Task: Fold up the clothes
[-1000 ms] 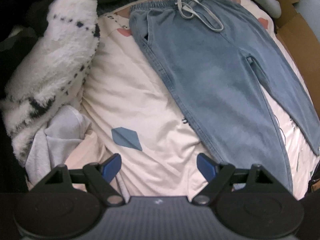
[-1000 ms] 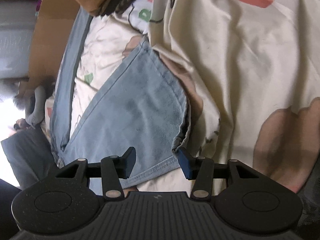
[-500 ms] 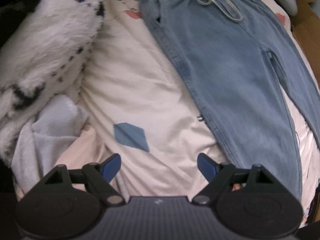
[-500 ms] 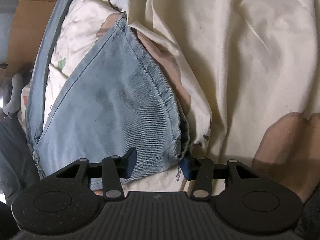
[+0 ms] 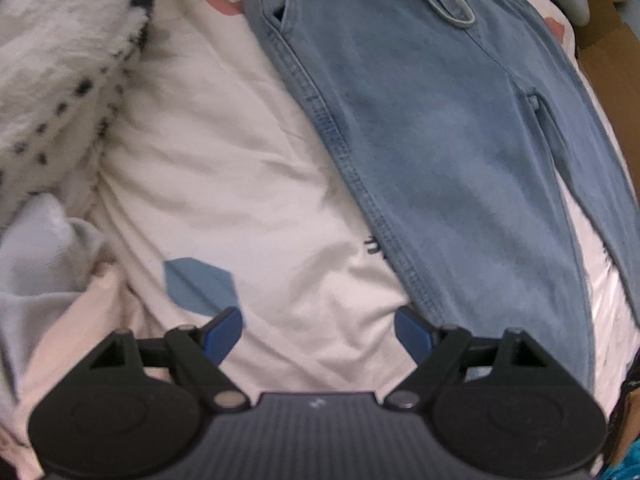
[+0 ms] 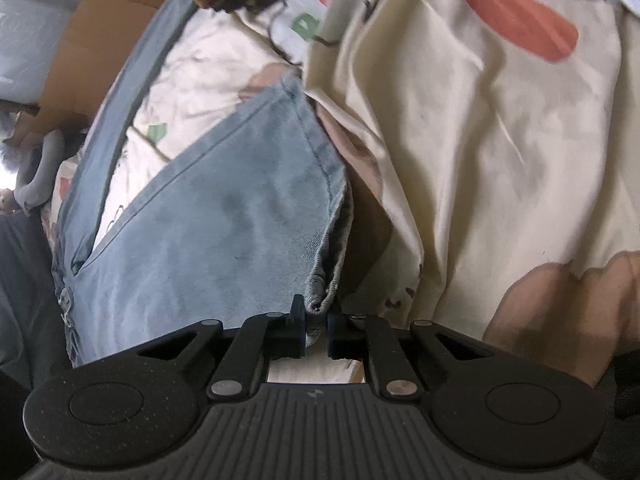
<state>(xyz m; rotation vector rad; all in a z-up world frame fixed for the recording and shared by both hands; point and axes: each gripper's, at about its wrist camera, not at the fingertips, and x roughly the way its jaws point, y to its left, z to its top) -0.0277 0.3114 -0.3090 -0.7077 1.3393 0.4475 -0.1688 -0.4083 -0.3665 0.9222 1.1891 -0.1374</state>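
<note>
Closing in the past second, the right gripper (image 6: 316, 326) now pinches the jeans' (image 6: 208, 224) hem corner, while the left gripper (image 5: 318, 334) has dropped nearer the bed (image 5: 224, 184), fingers wide and empty. Jeans lie flat on the sheet, long axis from 12 to 5 o'clock in the left view, their outer seam just at the left gripper's 1 o'clock. No containers hold anything visible.

Lighting: soft, even indoor light; mild shadows in fabric folds. Quality: slight motion blur, both views; strong fisheye bending; dark vignetted corners.
</note>
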